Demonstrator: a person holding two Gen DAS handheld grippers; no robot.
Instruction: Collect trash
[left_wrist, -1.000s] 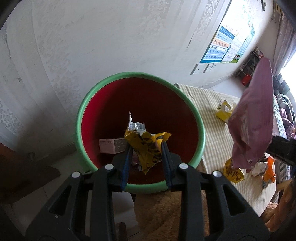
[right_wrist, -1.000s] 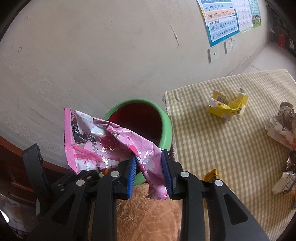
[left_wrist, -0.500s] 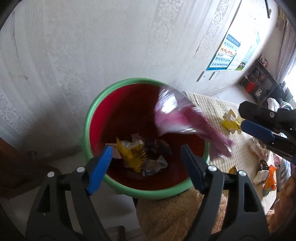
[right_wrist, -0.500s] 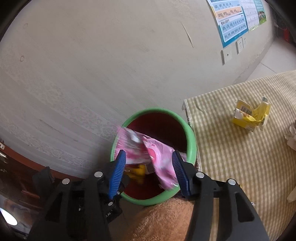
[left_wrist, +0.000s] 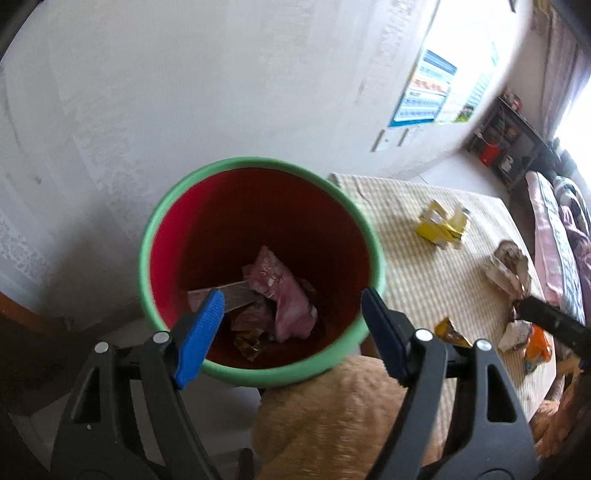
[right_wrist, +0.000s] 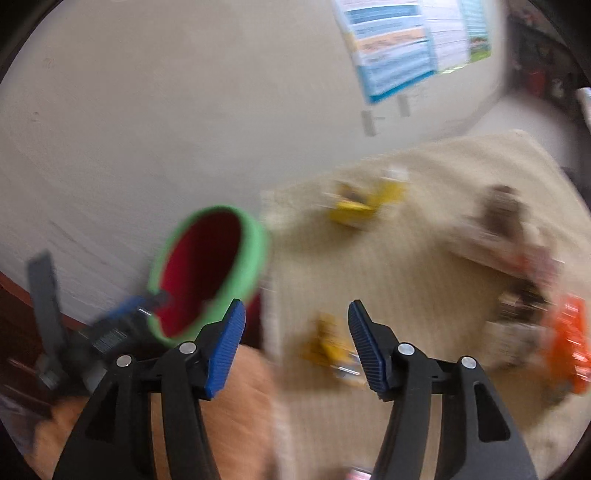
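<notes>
A red bin with a green rim stands beside the table; it also shows in the right wrist view. A pink wrapper lies inside it on other trash. My left gripper is open and empty just above the bin's near rim. My right gripper is open and empty over the table's left edge, above a small yellow wrapper. A yellow carton and crumpled wrappers lie on the checked tablecloth. The right wrist view is blurred.
An orange wrapper lies at the table's right side. A fuzzy tan cushion sits below the bin. A white wall with posters is behind. A bed stands at far right.
Both grippers opened. The yellow wrapper and the pink wrapper dropped into the bin. My right gripper has swung right toward the table.
</notes>
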